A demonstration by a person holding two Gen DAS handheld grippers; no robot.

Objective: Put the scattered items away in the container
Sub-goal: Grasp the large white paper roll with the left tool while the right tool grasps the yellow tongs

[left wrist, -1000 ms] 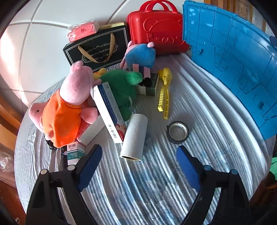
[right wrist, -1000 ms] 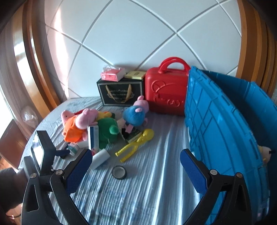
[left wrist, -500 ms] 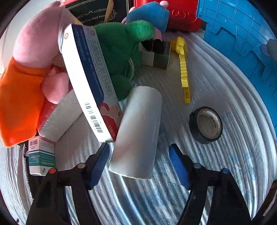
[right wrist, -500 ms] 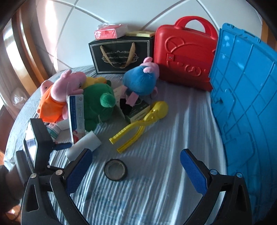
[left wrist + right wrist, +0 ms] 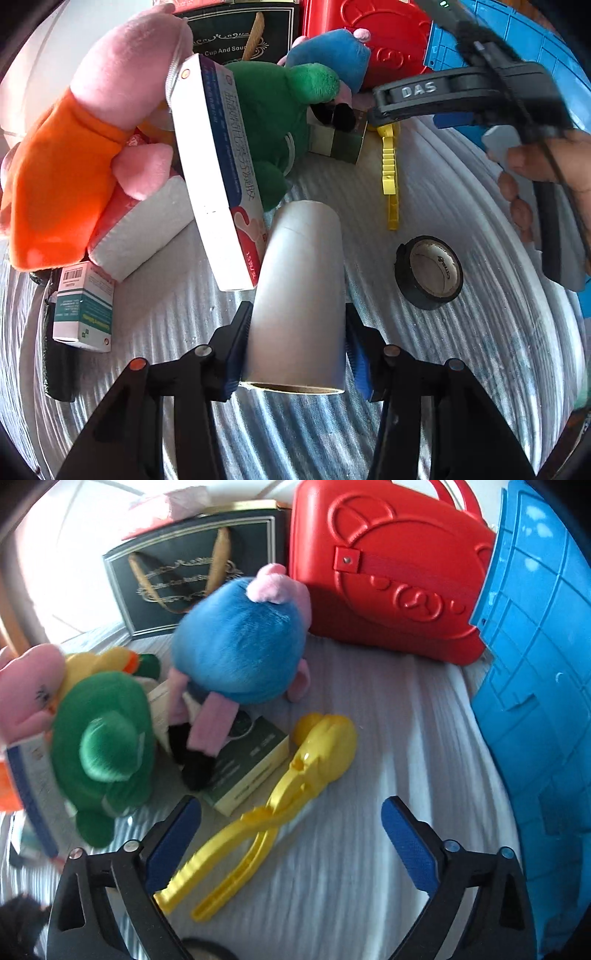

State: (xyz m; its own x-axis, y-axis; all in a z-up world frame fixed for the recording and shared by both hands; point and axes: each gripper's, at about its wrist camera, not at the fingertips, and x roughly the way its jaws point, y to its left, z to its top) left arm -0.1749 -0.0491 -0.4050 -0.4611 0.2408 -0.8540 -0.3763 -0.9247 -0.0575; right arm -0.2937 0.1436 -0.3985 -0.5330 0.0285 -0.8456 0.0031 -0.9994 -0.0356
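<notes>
White paper roll (image 5: pixel 299 295) lies on the striped surface (image 5: pixel 480 350), long axis running straight away from you, clamped in your left hand-held gripper (image 5: pixel 295 354). Your right hand-held gripper (image 5: pixel 291 842) gapes wide over the yellow tongs (image 5: pixel 280 797), nearer the blue container (image 5: pixel 546 664).

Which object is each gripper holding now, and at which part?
The left gripper clamps the white tube across its near open end. The right gripper is open and holds nothing.

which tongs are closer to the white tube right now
Left. The left tongs sit around the white tube, one pad on each side of it. The right tongs are open over the yellow scoop tool, beyond the black tape roll.
</notes>
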